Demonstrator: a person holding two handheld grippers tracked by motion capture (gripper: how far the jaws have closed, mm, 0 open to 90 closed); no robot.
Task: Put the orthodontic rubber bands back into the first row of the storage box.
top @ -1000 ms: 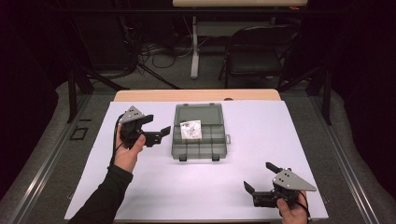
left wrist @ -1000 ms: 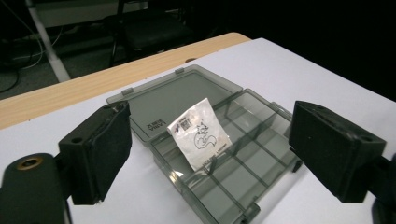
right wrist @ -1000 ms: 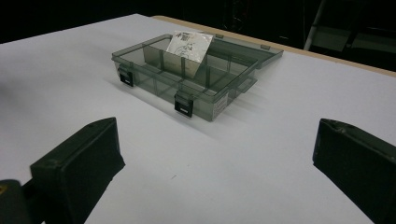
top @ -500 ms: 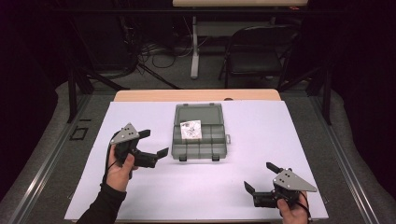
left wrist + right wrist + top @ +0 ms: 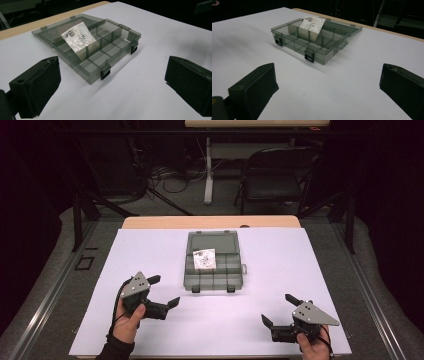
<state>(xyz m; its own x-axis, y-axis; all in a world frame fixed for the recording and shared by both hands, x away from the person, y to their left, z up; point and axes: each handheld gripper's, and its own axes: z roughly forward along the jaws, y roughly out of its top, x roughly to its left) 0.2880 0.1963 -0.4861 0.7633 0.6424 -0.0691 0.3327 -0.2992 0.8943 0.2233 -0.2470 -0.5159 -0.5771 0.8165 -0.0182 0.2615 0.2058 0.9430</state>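
A grey see-through compartment box (image 5: 212, 281) lies in the middle of the white sheet with its lid folded back. A small clear bag (image 5: 204, 258) with a printed label leans in one of its back compartments. My left gripper (image 5: 165, 291) is near the front left, short of the box, open. Its jaws have just been opening and nothing is between them. In the left gripper view the box (image 5: 117, 60) and bag (image 5: 77, 37) lie beyond the gripper (image 5: 112, 85). My right gripper (image 5: 278, 309) rests at the front right, open and empty. The right gripper view has the box (image 5: 294, 45) and bag (image 5: 312, 25) ahead of the gripper (image 5: 327, 85).
The white sheet (image 5: 225, 330) covers a wooden table whose bare edge (image 5: 210, 222) shows at the back. Behind the table stand a black chair (image 5: 272, 180), a white post (image 5: 209, 175) and loose cables on the floor. A dark rail (image 5: 45, 290) runs along the left.
My left gripper has drawn back from beside the box toward the front left and sunk lower. The right gripper has kept still.
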